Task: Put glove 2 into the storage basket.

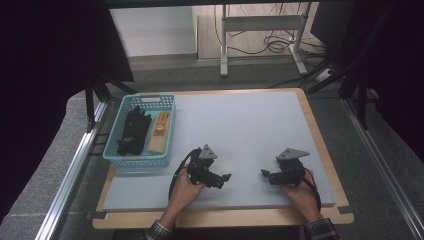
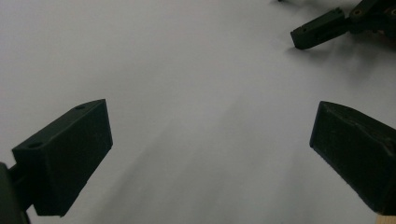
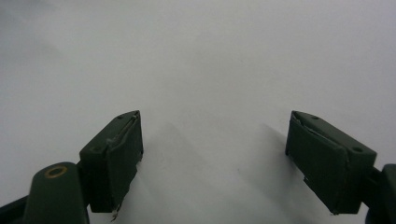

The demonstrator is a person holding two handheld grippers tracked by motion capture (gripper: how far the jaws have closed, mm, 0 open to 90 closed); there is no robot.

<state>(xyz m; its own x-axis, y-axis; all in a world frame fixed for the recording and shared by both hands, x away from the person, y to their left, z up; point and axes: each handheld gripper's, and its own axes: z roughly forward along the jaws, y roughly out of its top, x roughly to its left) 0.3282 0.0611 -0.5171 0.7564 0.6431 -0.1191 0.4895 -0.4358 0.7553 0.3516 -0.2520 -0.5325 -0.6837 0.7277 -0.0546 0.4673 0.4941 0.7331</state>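
Observation:
Two hands rest at the near edge of the grey table mat (image 1: 240,125), each holding a black gripper. My left gripper (image 1: 226,177) lies low on the mat and points right; its jaws stand wide apart with only bare mat between them (image 2: 210,140). My right gripper (image 1: 264,173) points left toward it, jaws also apart over bare mat (image 3: 212,144). The tip of the right gripper (image 2: 322,30) appears at the top right of the left gripper view. A gap of mat separates the two.
A turquoise plastic basket (image 1: 161,100) sits at the mat's left side, holding a black glove (image 1: 133,131) and a tan glove-like item (image 1: 160,131). Metal rails run along both table sides. Table legs and cables stand on the floor beyond.

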